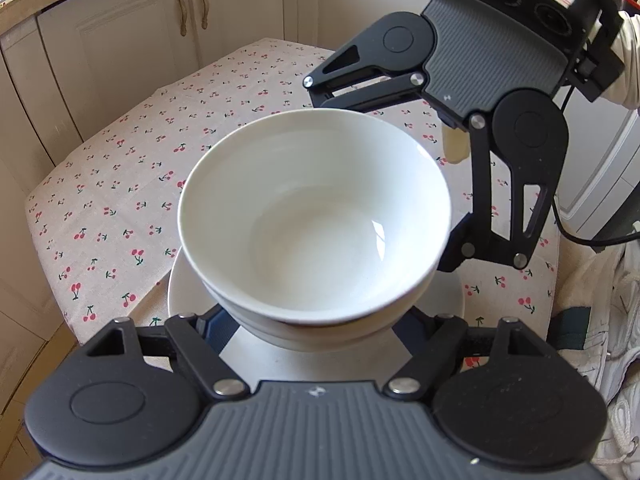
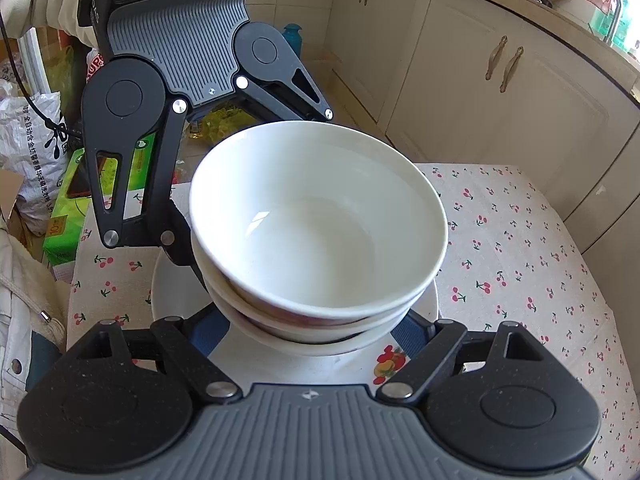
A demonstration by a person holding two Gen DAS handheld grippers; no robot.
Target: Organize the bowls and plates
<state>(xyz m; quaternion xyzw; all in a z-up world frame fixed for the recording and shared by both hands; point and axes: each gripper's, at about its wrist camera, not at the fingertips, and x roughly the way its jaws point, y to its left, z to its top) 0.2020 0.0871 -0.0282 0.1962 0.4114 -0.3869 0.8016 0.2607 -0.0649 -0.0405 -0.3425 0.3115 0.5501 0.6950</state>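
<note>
Nearest, the left tongs and right tongs each clamp the stacked bowls mid-frame over the plate on the counter, so stacking looks nearly done.

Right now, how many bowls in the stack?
3 visible, nested on the plate: top bowl, middle bowl showing only as a rim under it, bottom bowl on the plate. Any bowl nested deeper would be hidden.
</note>
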